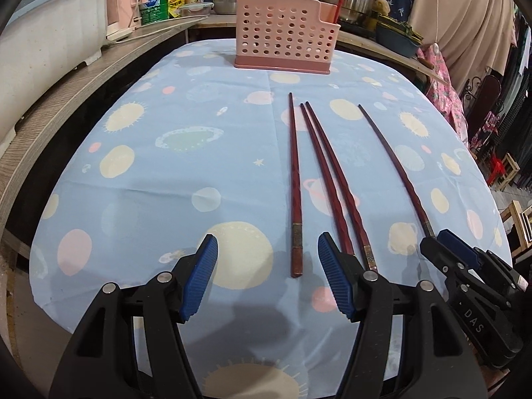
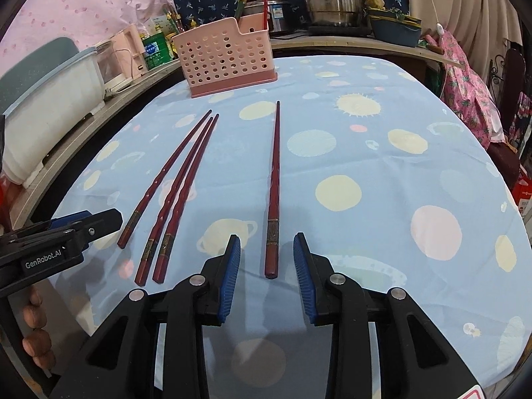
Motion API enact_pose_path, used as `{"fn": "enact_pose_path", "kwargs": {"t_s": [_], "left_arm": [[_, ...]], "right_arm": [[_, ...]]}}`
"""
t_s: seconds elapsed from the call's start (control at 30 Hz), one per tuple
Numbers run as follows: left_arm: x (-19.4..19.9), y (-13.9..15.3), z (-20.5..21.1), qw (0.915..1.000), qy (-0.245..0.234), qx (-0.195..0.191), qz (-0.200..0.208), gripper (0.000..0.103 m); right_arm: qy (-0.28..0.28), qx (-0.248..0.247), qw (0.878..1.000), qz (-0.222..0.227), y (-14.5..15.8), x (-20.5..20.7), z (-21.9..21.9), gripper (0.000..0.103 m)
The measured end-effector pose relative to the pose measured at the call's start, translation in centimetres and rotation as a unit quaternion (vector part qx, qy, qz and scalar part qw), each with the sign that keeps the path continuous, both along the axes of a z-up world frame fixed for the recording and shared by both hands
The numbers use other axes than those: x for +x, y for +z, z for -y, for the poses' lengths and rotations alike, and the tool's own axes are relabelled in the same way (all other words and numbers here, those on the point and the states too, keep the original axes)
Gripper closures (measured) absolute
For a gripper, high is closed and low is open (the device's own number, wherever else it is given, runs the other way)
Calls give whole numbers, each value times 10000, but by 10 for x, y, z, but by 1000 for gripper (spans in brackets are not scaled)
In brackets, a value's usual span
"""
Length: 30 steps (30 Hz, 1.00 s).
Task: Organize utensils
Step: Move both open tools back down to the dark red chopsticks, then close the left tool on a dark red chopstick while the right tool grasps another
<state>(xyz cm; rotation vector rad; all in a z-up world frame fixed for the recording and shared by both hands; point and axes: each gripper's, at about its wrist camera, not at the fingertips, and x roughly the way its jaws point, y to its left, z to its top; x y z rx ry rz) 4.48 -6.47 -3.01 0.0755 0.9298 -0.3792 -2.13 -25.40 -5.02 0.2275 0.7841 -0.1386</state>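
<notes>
- Four dark red chopsticks lie on the blue tablecloth (image 1: 139, 179), thin ends toward the pink utensil holder (image 1: 282, 36) at the far edge
- The leftmost chopstick (image 1: 295, 193) lies alone; its thick end is in front of my left gripper (image 1: 267, 249), between the two blue pads but not touched
- Left gripper jaws are apart, nothing is held
- The middle pair (image 1: 332, 179) lies close together, just beside the right pad of the left gripper
- The rightmost chopstick (image 2: 273, 196) lies well apart from the others; its thick end is between the pads of my right gripper (image 2: 266, 249)
- Right gripper jaws are narrower but still apart; the pads do not press the stick
- The holder already has some upright sticks in its back compartment
</notes>
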Motion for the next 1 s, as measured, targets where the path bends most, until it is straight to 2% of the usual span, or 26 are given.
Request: {"fn": "enact_pose_path", "kwargs": {"t_s": [0.17, 0.27, 0.37, 0.47, 0.63, 0.7, 1.0], "left_arm": [[0, -8, 6, 9999, -64, 81, -75, 44], [1, -13, 9, 9997, -86, 164, -139, 52], [1, -14, 10, 9997, -77, 222, -70, 56], [3, -13, 9, 9997, -52, 220, -53, 65], [6, -12, 11, 9996, -88, 253, -50, 89], [7, -12, 11, 9997, -140, 203, -93, 94], [6, -11, 13, 9994, -252, 62, -225, 96]], "right_arm": [[-19, -55, 10000, 21, -1, -2, -1, 77], [-21, -124, 9999, 31, -1, -2, -1, 79], [-19, -189, 9998, 35, -1, -2, -2, 79], [-7, -265, 9996, 26, -1, -2, -4, 79], [7, -338, 9994, 43, -2, -3, -5, 80], [10, -401, 9992, 38, -2, -3, -6, 82], [-33, -350, 9994, 39, -2, -4, 0, 95]]}}
